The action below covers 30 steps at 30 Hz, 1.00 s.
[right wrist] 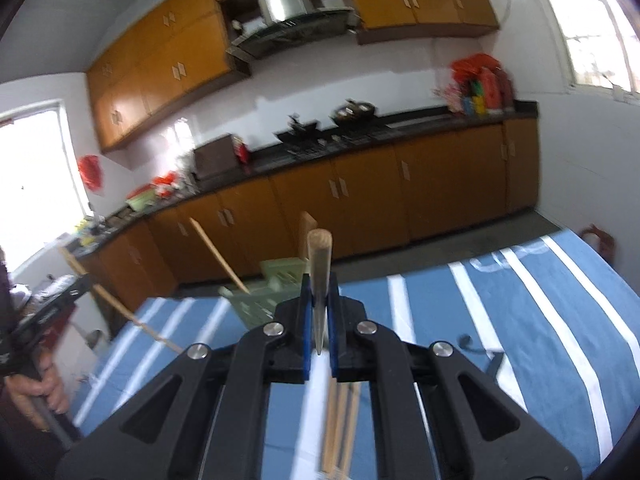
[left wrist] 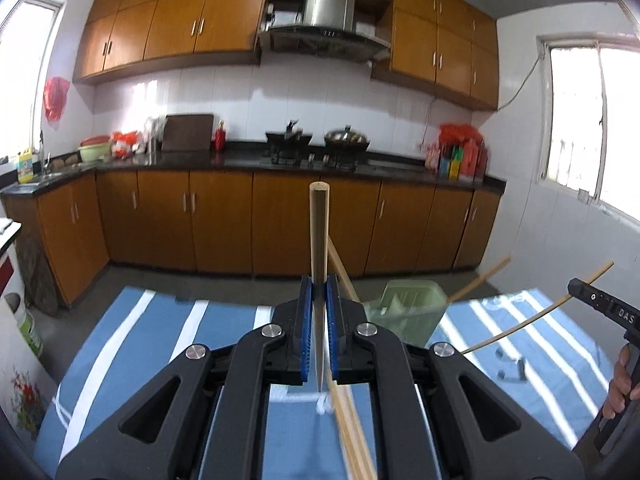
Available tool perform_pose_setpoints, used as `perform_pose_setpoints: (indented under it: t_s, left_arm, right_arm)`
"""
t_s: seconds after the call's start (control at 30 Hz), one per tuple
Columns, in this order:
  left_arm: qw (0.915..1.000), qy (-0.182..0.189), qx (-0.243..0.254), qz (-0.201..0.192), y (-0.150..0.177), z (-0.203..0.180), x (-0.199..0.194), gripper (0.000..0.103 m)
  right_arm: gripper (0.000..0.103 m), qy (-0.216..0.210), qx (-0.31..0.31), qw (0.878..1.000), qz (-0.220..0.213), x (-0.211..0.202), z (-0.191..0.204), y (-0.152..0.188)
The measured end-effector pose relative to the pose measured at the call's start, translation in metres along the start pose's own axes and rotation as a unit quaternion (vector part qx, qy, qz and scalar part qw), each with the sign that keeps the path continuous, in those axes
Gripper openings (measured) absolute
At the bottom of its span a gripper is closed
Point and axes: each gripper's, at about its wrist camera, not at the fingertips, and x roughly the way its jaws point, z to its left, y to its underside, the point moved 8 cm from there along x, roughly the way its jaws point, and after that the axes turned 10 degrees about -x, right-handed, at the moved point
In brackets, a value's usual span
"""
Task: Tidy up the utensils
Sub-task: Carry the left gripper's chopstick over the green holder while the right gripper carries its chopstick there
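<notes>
Left wrist view: shows the left tongs [left wrist: 319, 292] at 6 o'clock, pinched narrow on the left chopstick [left wrist: 319, 232], wooden, jutting straight ahead toward 12 o'clock with the thick end foremost. Places a green holder [left wrist: 408, 304] just past the tips at 4 o'clock, standing on the blue striped surface [left wrist: 160, 340], with another stick leaning out of it toward 2 o'clock. Shows blurred pale sticks [left wrist: 352, 440] under the tongs at 6 o'clock; cannot tell whether held or lying loose.

Right wrist view: shows the right tongs [right wrist: 319, 292] likewise narrow, gripping the right chopstick [right wrist: 319, 260], pointing toward 12 o'clock. Puts the green holder just behind the tips, slightly toward 10 o'clock, with one stick leaning out at 10 o'clock.

Looks like the carry step: one chopstick in each tool, raised above the surface, not yet in the green holder. Calls next for bringing each stick over the open top, tipping it toward upright, lowering one end inside, then easing the tongs apart. Needs care not to knock the stick already leaning there or topple the holder.
</notes>
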Motion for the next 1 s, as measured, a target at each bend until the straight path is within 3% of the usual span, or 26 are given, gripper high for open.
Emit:
perform_pose_setpoints:
  t_s: [0.1,0.23,0.47,0.7,1.0]
  left_arm:
    - [0.9998,0.014,-0.006,-0.015,-0.021,-0.012,0.003,0.007]
    - [0.9991,0.021,-0.015,-0.035,-0.046,-0.028,0.012,0.007]
    - [0.9964,0.035,-0.049,-0.059,-0.064,-0.044,0.038,0.007]
    - [0.9988,0.031,-0.038,0.001,-0.032,-0.051,0.083,0.007]
    - [0.9973,0.023,-0.042,0.056,-0.005,-0.045,0.114,0.007]
  right_arm:
    - [0.008,-0.018,-0.001,1.000,-0.022,-0.004,0.011,-0.026]
    - [0.008,-0.009,-0.019,0.999,-0.041,0.006,0.021,-0.060]
    - [0.008,0.004,-0.033,0.999,0.012,0.061,0.022,-0.071]
    - [0.008,-0.005,-0.020,0.998,0.063,0.101,0.014,-0.055]
    - [0.008,-0.004,-0.021,0.996,0.086,0.126,0.015,-0.042]
